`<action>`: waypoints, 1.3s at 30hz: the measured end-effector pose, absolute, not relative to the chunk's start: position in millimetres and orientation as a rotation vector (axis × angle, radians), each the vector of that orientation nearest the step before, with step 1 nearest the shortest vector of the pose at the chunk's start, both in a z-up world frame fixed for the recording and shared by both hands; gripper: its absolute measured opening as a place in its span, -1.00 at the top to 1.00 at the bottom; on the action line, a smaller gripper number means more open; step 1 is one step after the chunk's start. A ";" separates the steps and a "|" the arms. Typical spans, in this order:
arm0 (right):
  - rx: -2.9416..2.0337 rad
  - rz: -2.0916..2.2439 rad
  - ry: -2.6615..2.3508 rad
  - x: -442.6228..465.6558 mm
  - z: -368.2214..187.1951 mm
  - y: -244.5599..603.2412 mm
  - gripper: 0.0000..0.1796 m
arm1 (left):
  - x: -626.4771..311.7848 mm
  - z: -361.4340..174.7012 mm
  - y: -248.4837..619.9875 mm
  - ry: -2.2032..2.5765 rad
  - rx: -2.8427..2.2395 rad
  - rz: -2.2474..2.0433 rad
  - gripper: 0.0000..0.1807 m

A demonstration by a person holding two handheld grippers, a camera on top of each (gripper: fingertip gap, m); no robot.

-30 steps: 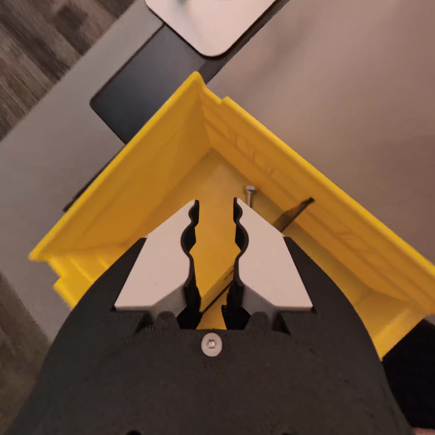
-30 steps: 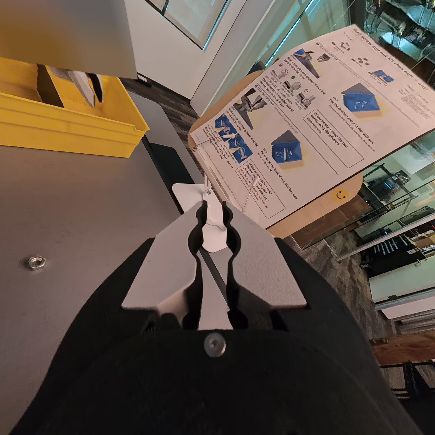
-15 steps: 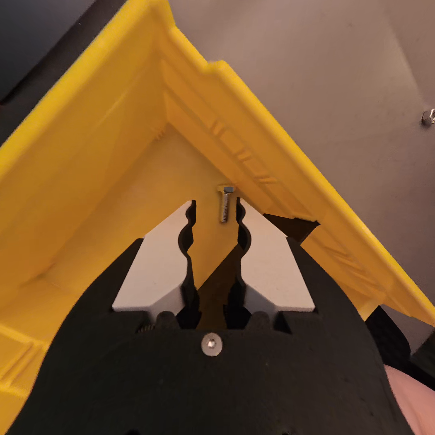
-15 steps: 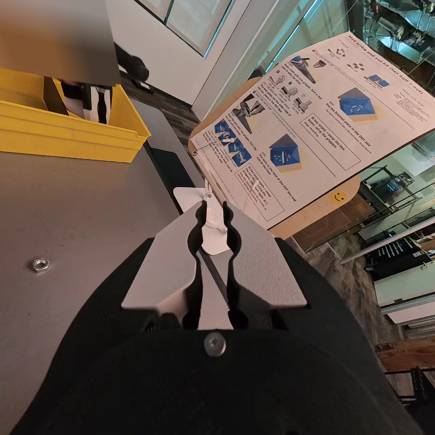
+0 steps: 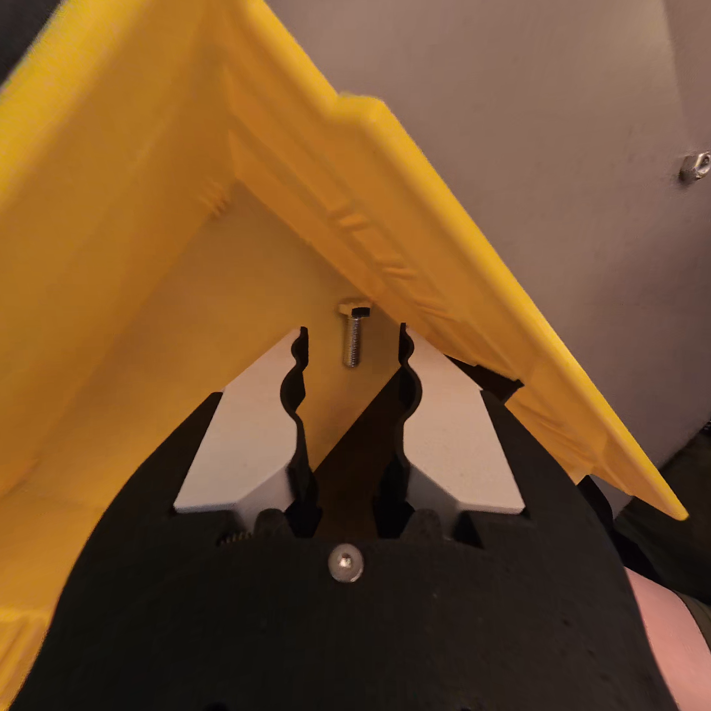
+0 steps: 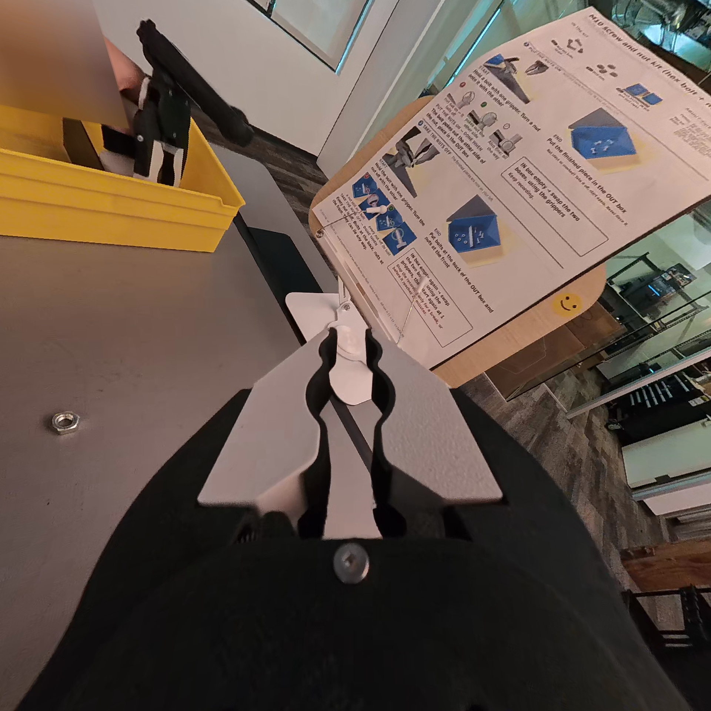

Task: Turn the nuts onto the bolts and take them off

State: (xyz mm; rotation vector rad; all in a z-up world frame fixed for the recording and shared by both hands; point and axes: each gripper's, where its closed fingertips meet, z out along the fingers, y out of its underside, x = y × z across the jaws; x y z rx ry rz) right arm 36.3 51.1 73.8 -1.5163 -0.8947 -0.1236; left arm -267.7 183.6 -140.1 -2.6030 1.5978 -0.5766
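A silver hex bolt (image 5: 352, 338) lies on the floor of the yellow bin (image 5: 154, 192), close to its right wall, head away from me. My left gripper (image 5: 353, 331) is open and empty, its tips on either side of the bolt's shank and not touching it. It also shows in the right wrist view (image 6: 159, 154), reaching down into the yellow bin (image 6: 115, 215). A silver nut (image 6: 65, 422) lies on the grey table (image 6: 134, 327); it shows in the left wrist view too (image 5: 697, 176). My right gripper (image 6: 349, 338) is open and empty above the table's right edge.
A black divider (image 5: 346, 442) stands in the bin behind my left fingers. An instruction sheet on a wooden board (image 6: 519, 184) stands on a white stand (image 6: 307, 307) at the table's right edge. A person's hand (image 5: 673, 635) holds the left gripper. My right fingertips sit around 40 cm from my left ones.
My left gripper has gone down into the bin towards the bolt, and its tips now flank the shank. My right gripper has hardly moved.
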 end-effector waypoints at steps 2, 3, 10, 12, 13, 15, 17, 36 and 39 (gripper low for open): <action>-1.522 -0.125 -0.903 35.4 71.9 51.1 0.85 | -267.1 -142.5 183.4 1.595 -2.619 -0.534 0.50; -1.522 -0.125 -0.906 34.8 71.6 50.9 0.85 | -266.1 -143.4 183.2 1.600 -2.621 -0.514 0.50; -1.516 -0.127 -0.913 32.7 73.5 48.9 0.85 | -265.7 -153.5 184.7 1.647 -2.622 -0.342 0.55; -1.514 -0.130 -0.914 33.0 74.3 48.3 0.85 | -265.8 -153.7 185.2 1.645 -2.614 -0.336 0.57; -1.512 -0.129 -0.913 32.9 74.7 48.1 0.85 | -266.1 -153.9 185.9 1.639 -2.614 -0.334 0.59; -1.510 -0.130 -0.913 32.9 75.3 48.0 0.85 | -266.8 -154.4 188.5 1.618 -2.619 -0.331 0.65; -1.512 -0.132 -0.915 32.9 74.8 48.0 0.85 | -267.6 -155.1 189.7 1.594 -2.636 -0.339 0.76; -1.500 -0.136 -0.936 30.3 75.6 46.5 0.85 | -275.2 -96.6 203.9 1.381 -2.491 -0.436 0.84; -1.482 -0.125 -0.943 23.5 78.1 45.6 0.85 | -263.0 -52.0 200.8 1.306 -2.329 -0.539 0.84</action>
